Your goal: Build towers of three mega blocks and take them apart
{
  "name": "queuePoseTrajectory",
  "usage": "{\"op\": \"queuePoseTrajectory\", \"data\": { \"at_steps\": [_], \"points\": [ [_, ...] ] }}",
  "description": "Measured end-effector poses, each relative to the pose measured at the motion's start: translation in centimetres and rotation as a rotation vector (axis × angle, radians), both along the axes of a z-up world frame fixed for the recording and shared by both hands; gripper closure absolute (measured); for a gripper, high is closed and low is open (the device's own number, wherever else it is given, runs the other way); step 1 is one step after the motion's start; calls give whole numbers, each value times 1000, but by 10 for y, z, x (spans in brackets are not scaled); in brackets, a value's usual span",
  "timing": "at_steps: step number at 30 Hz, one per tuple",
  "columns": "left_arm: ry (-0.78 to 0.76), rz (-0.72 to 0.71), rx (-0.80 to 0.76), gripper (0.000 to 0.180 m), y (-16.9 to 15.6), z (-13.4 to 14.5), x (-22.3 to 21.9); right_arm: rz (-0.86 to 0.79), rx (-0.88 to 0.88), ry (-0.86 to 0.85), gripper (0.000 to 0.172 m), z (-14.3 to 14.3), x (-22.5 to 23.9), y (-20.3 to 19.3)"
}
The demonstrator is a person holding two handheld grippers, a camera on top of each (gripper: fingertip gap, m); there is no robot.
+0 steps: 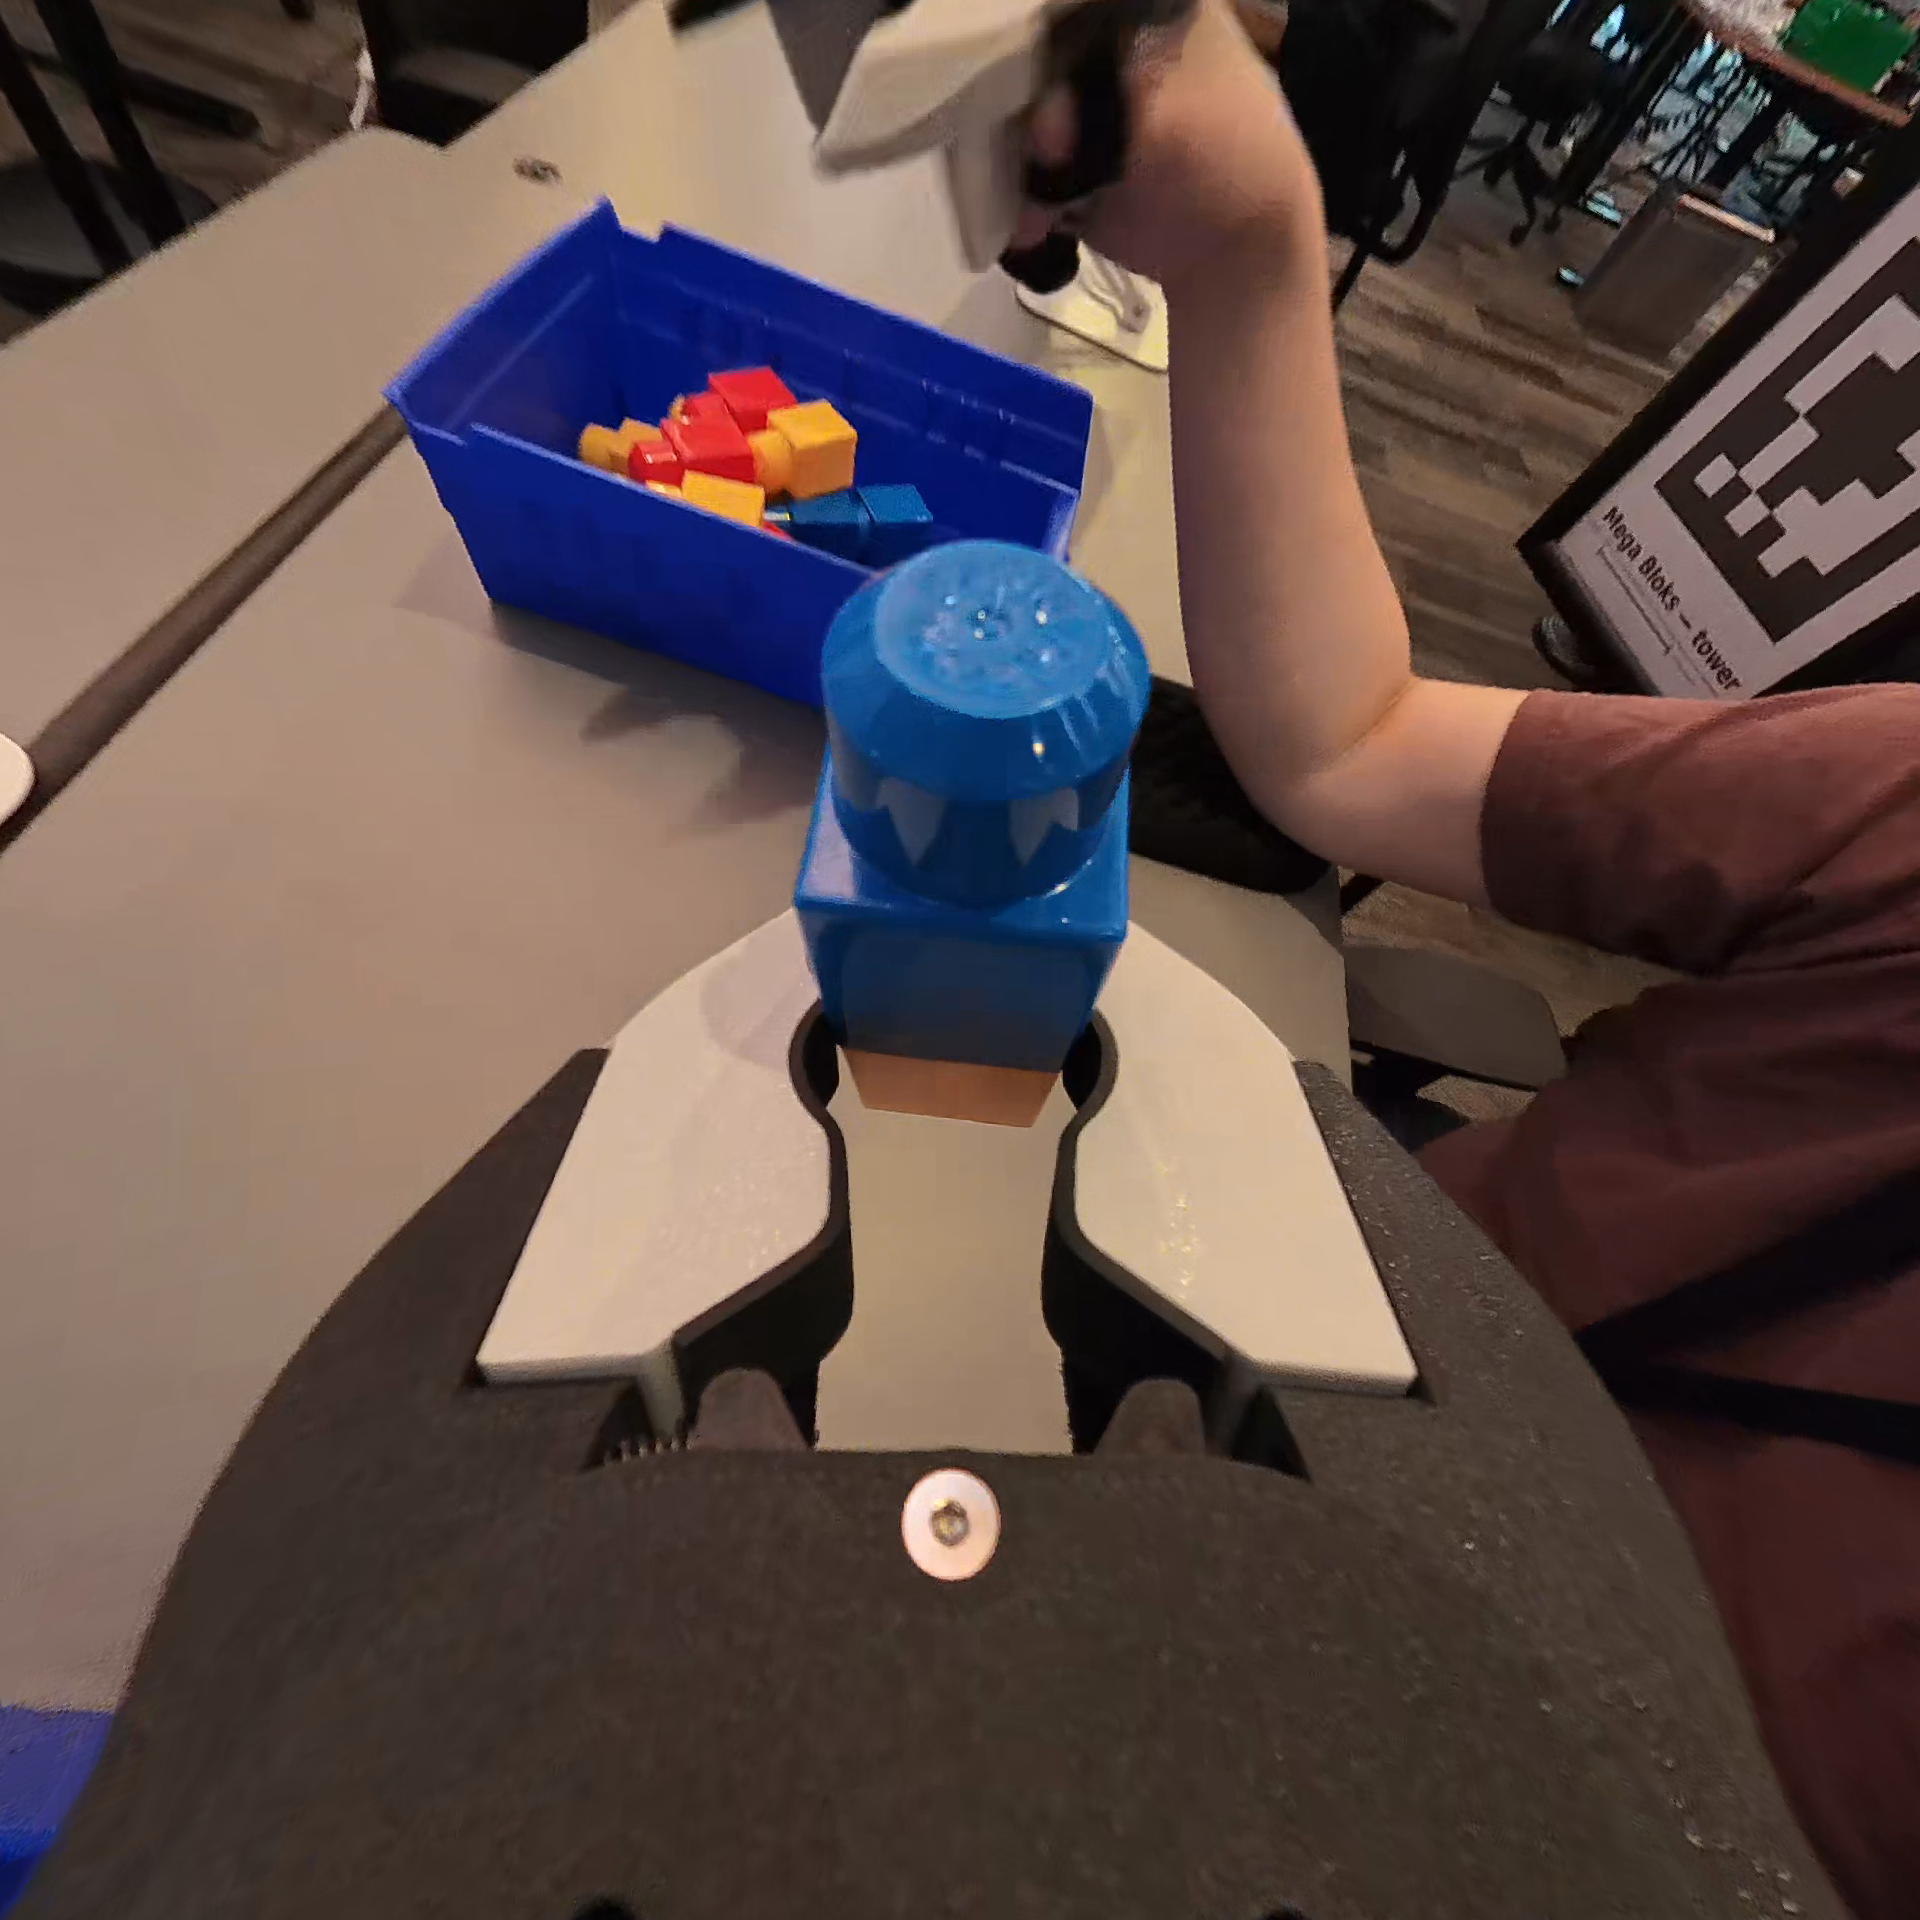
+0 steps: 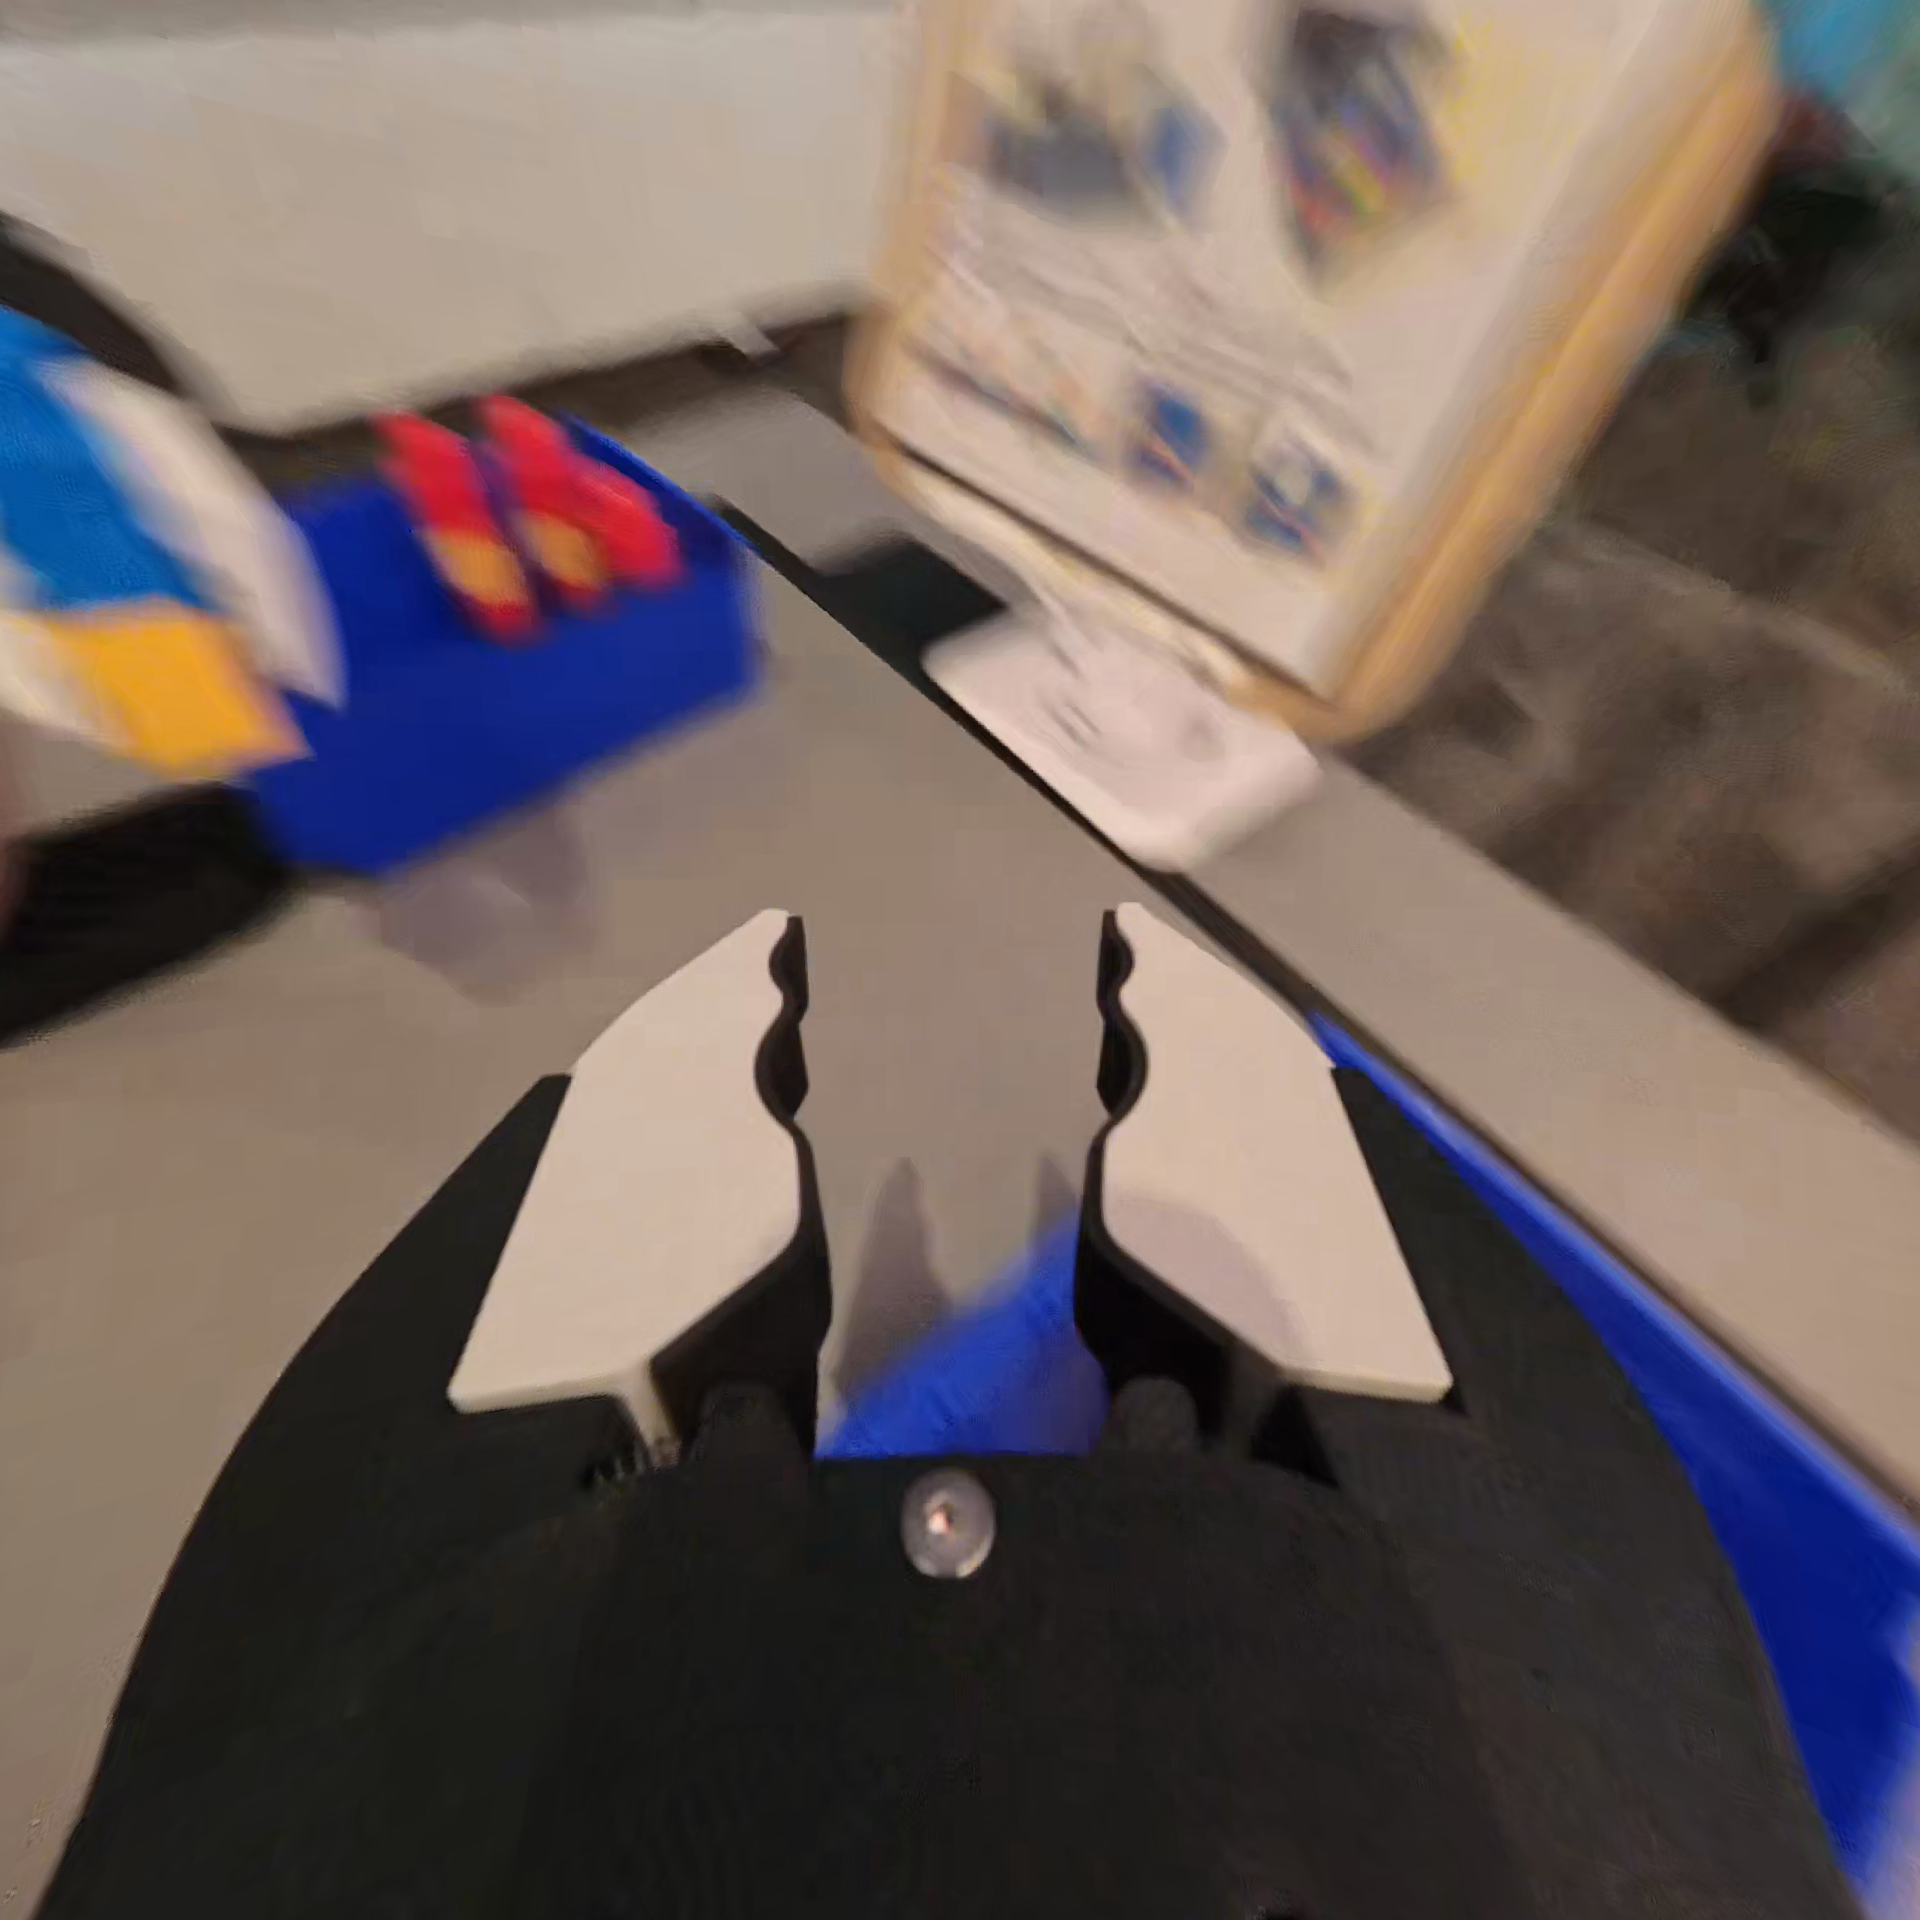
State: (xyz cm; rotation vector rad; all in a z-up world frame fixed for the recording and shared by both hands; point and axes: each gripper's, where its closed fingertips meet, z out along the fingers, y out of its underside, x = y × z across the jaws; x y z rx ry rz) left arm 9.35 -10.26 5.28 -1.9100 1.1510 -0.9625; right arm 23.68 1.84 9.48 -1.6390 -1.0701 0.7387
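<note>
Left wrist view: the left gripper (image 1: 956, 997) clamps a blue block (image 1: 961, 966) stacked on an orange block (image 1: 951, 1091), long axis pointing away, stud foremost, above the worktop (image 1: 312, 935)

Right wrist view: the right gripper (image 2: 953, 935) hangs parted and bare over the worktop; the blue bin (image 2: 499, 707) of blocks lies left

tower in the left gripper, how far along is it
Done: a blue block sits stacked on an orange block, two of three. In hand: the left gripper clamps this stack; the right gripper is open and holds nothing. Left: a third block, likely from the blue bin of loose blocks, then taking it apart.
</note>
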Motion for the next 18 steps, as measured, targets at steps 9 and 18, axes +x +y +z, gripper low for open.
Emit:
{"op": "queuePoseTrajectory", "data": {
  "at_steps": [9,18],
  "points": [
    [52,-23,-48,140,-2,-17,14,550,-98,118,118,-12,-167,-111],
    [-149,25,7,137,18,-1,32,539,-179,305,136,10,-153,-96]
  ]
}}
